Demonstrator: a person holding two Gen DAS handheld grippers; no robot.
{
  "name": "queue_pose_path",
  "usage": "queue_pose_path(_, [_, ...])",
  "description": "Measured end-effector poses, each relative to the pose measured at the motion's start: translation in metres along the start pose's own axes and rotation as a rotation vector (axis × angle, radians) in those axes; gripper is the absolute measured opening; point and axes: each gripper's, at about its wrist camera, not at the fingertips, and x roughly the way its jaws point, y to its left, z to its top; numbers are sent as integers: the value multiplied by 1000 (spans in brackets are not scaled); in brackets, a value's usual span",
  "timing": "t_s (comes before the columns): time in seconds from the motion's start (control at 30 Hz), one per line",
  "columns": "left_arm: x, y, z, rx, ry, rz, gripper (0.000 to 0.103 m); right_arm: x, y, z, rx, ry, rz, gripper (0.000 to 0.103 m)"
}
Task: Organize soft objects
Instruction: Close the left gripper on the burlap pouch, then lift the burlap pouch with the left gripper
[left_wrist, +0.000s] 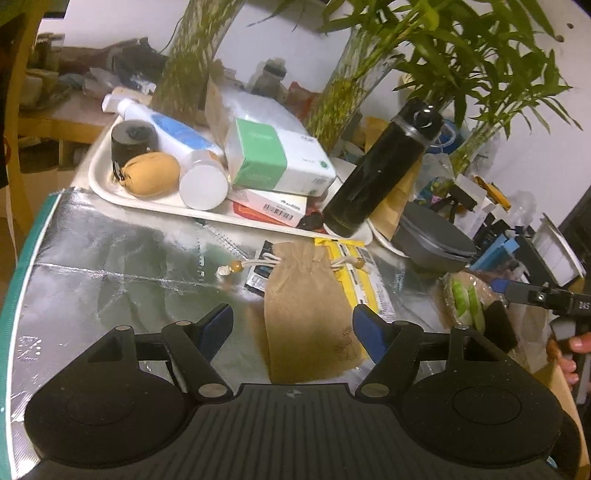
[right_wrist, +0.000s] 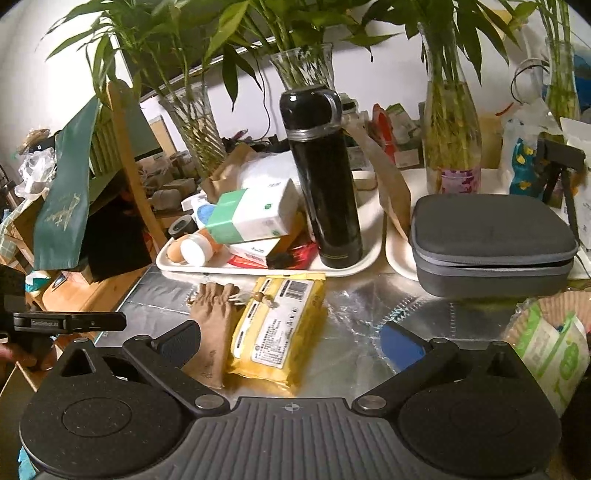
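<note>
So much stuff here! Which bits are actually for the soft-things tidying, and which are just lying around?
For the job: tan drawstring pouch, yellow soft packet, both open claws, left and right.

Lying about: black flask, grey zip case, white tray, tissue box.

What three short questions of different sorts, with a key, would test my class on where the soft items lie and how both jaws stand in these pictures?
1. True or false: the tan drawstring cloth pouch lies inside the white plastic tray.
2. Multiple choice: the flat yellow soft packet lies (A) beside the pouch on the silver foil mat, (B) in the grey zip case, (C) under the tall black flask.
3. Fill in: the left gripper and the right gripper both have jaws that are ____.

Key: 1 false; 2 A; 3 open.
</note>
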Motion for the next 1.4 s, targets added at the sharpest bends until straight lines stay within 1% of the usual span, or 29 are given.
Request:
queue_pose_path(0.1, [14, 7, 1, -17, 31, -15, 64, 4, -1, 0, 3, 11, -1, 103])
queue_pose_path(0.23, [30, 13, 4, -19, 61, -35, 61, 8, -1, 1, -4, 23, 2, 103])
queue_pose_path(0.3, [40, 18, 6, -33, 76, -60, 56, 11, -1, 2, -16, 27, 1, 103])
queue_pose_path(0.37, [47, 21, 6, -44, 86, -73, 54, 14, -1, 2, -18, 33, -2, 103])
queue_pose_path(0.47, [61, 26, 7, -62, 107, -86, 47, 20, -3, 2, 9, 56, 9, 103])
queue_pose_path(0.63, [75, 28, 10, -58, 121, -101, 47, 22, -1, 1, -4, 64, 9, 103])
queue_pose_path(0.73, [84, 30, 10, -60, 126, -96, 46, 23, -2, 1, 12, 75, 14, 103])
queue_pose_path(0.8, [89, 34, 9, -75, 128, -109, 36, 24, -1, 1, 9, 84, 10, 103])
queue_pose_path(0.9, [94, 38, 8, -118, 143, -147, 26, 25, 0, 1, -3, 89, 6, 103])
queue_pose_path(0.93, [96, 38, 7, -118, 148, -153, 24, 25, 0, 1, -2, 89, 6, 103])
queue_pose_path(0.97, [97, 36, 7, -112, 156, -157, 19, 25, 0, 1, 0, 89, 6, 103])
queue_pose_path(1.03, [99, 35, 6, -119, 176, -173, 14, 25, 0, 2, 1, 88, 3, 103])
queue_pose_path(1.07, [99, 34, 6, -120, 183, -176, 7, 26, 0, 2, -1, 89, 3, 103])
queue_pose_path(1.1, [98, 33, 6, -119, 186, -174, 6, 26, 0, 1, -4, 90, 2, 103])
queue_pose_path(1.2, [93, 29, 10, -117, 173, -162, 3, 29, 0, 1, -12, 99, -4, 103])
queue_pose_path(1.27, [87, 25, 12, -116, 150, -143, 3, 31, 0, 0, -16, 105, -6, 103])
queue_pose_path(1.4, [68, 19, 20, -127, 75, -95, 3, 32, 2, 1, -32, 103, -12, 103])
